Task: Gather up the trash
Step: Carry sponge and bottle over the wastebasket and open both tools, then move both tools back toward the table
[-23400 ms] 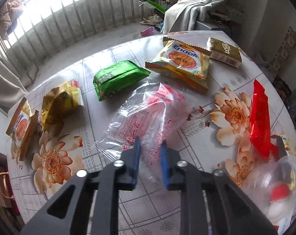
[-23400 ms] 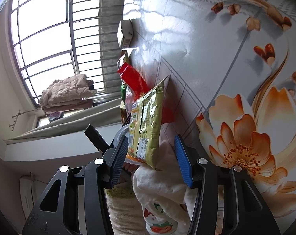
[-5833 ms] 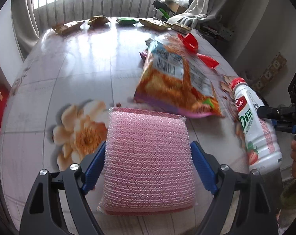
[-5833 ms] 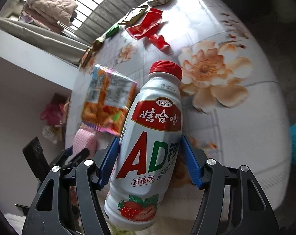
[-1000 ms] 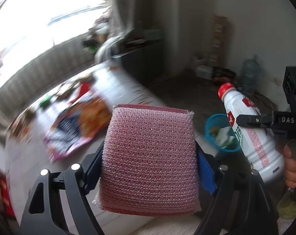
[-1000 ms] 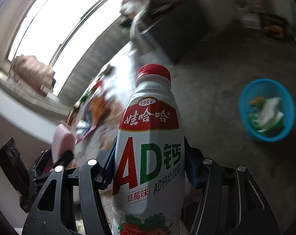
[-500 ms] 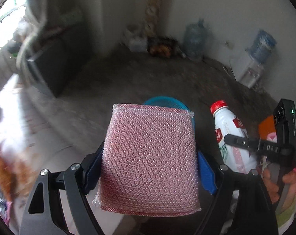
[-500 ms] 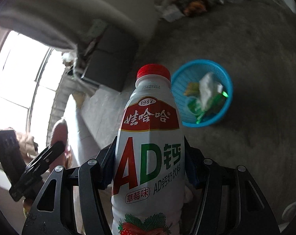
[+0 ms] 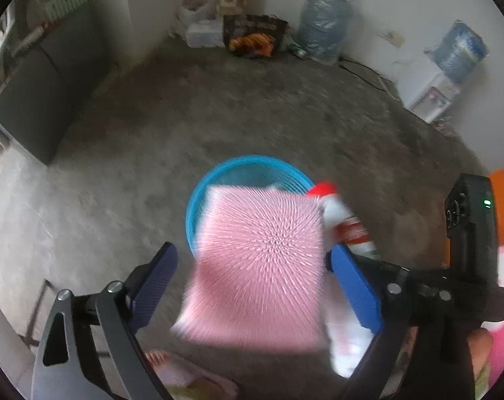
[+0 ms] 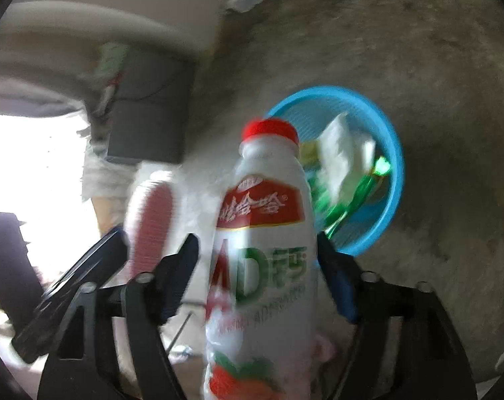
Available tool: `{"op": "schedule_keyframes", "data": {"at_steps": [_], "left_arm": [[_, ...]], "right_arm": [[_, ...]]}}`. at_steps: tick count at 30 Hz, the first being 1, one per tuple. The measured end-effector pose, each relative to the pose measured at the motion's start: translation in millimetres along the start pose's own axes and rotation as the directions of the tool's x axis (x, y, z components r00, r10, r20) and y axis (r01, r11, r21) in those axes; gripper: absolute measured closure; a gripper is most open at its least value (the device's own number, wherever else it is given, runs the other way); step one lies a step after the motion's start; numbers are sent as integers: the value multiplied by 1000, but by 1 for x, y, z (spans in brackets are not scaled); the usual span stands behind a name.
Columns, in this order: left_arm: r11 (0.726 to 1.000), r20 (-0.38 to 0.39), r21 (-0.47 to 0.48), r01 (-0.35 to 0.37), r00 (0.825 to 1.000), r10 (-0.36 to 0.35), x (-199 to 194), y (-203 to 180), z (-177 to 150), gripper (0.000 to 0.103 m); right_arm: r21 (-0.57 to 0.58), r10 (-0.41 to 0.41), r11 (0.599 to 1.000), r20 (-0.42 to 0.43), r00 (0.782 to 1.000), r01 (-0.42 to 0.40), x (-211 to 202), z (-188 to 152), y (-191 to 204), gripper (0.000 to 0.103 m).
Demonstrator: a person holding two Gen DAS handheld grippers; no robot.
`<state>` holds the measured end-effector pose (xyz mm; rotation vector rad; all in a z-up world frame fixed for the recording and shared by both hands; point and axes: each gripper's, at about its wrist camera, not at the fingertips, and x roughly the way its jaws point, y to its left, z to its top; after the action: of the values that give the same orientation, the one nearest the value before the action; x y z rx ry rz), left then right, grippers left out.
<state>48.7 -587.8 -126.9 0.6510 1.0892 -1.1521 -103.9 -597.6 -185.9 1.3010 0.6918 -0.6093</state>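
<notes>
A blue basket stands on the concrete floor below both grippers; in the right wrist view it holds a white wrapper and green wrappers. My left gripper is open; the pink sponge is blurred and loose between its fingers, falling toward the basket. It also shows in the right wrist view. My right gripper is open; the white AD milk bottle with a red cap is blurred and slipping forward between its fingers. The bottle also shows in the left wrist view.
A dark cabinet stands at the left wall. Water jugs, a white dispenser, bags and boxes line the far wall. An orange object is at the right edge.
Both grippers opened over the basket. The pink sponge left the left gripper's pads and the bottle came loose in the right gripper; both are dropping, blurred.
</notes>
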Motion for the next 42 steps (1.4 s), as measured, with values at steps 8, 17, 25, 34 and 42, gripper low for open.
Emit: {"op": "schedule_keyframes", "data": {"at_steps": [8,17,25,34,42], "left_arm": [[999,31,-35,29,999,-28,-18,16,-12,11],[994,115,-83,67,992,-57,-96,32,-35,11],[993,213,-85,82,975,-63,-192,46,-107,11],[947,342,-320,-10,931,125,-282,123,-240,9],[774,316,-630,-60,891,326,-315,201,-360,9]], "right_arm": [[30,-37,999,17,999,37,7,-23,-14,32],[8,-55,998,42,998,54,-27,-51,-16,32],[-94,-2,995,69,998,8,-49,-66,17,32],[-335,70,940,-19,997,-72,-45,-94,100,32],[-470,134,865,-121,984,-176,-27,-123,176,32]]}}
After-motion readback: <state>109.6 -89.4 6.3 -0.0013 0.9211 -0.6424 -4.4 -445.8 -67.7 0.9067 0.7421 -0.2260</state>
